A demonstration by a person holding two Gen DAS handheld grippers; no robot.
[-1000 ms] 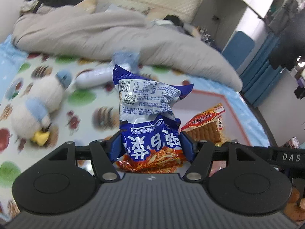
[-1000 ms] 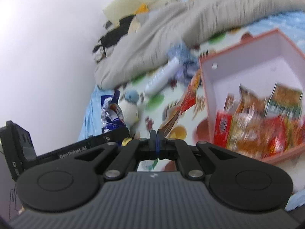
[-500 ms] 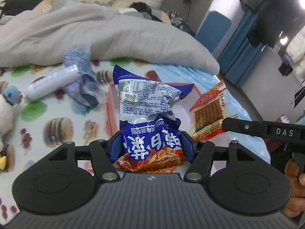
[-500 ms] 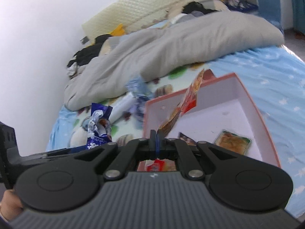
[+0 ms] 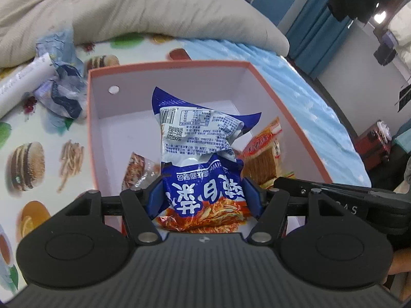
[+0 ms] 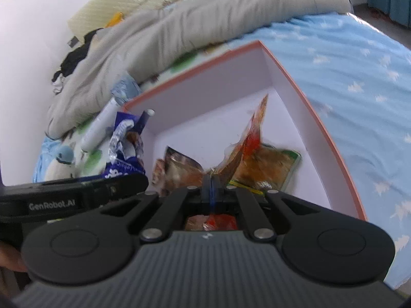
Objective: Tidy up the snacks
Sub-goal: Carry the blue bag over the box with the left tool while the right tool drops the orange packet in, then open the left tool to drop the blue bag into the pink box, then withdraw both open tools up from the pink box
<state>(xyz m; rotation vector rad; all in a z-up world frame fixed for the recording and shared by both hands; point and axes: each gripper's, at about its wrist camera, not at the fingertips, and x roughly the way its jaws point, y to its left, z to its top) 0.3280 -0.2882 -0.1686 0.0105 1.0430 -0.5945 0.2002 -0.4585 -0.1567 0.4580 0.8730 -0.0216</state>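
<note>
My left gripper [image 5: 204, 197] is shut on a blue and white snack bag [image 5: 203, 159] and holds it upright over the pink-rimmed white box [image 5: 164, 65]. My right gripper [image 6: 212, 188] is shut on the edge of an orange-red snack packet [image 6: 253, 131], held over the same box [image 6: 290, 59]. That packet also shows in the left wrist view [image 5: 264, 154]. The blue bag shows at the left of the right wrist view [image 6: 123, 143]. Several snack packets [image 6: 179, 169] lie on the box floor.
The box sits on a bed with a food-print sheet [image 5: 33, 159] and a blue sheet [image 6: 359, 64]. A grey duvet [image 5: 128, 7] lies behind. A white tube [image 5: 23, 77], crumpled wrapper [image 5: 61, 87] and plush penguin [image 6: 63, 164] lie left of the box.
Both grippers have moved over the box with their snacks and now sit lower and closer to it. Grips are unchanged.
</note>
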